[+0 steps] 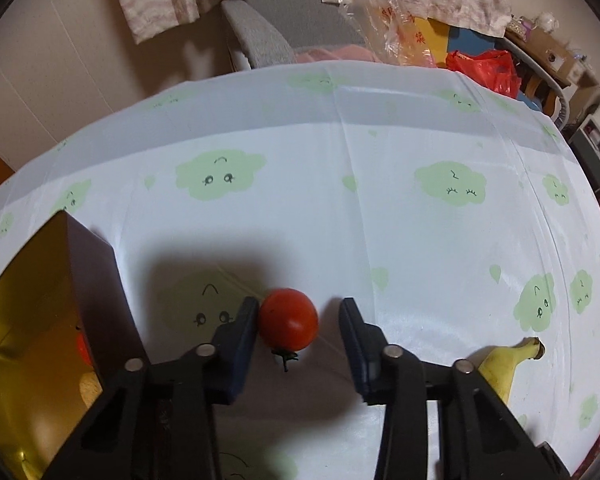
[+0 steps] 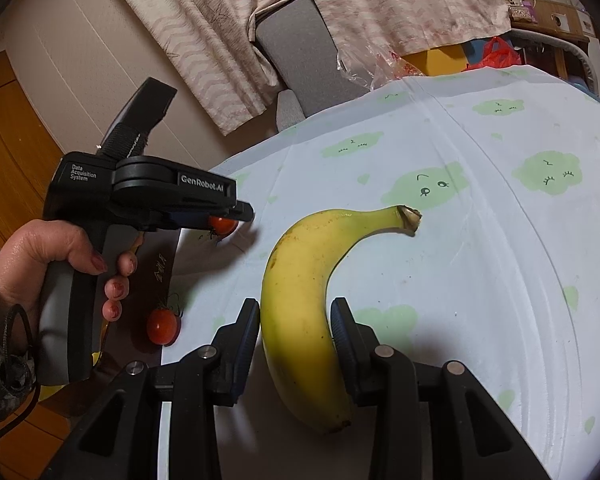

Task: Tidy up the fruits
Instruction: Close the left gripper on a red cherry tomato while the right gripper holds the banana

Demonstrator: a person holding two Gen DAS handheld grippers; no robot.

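A red cherry tomato sits between the fingers of my left gripper, touching the left finger, with a gap on its right side; the jaws stand open. The right wrist view shows that same tomato under the left gripper, which a hand holds. A yellow banana lies on the cloud-print cloth, and my right gripper clasps its middle, one finger against each side. The banana's stem end shows at the lower right of the left wrist view.
A box with a gold inside and dark outer wall stands at the left, with a red fruit in it. A second cherry tomato lies by the box wall. A grey chair and plastic bags stand beyond the table's far edge.
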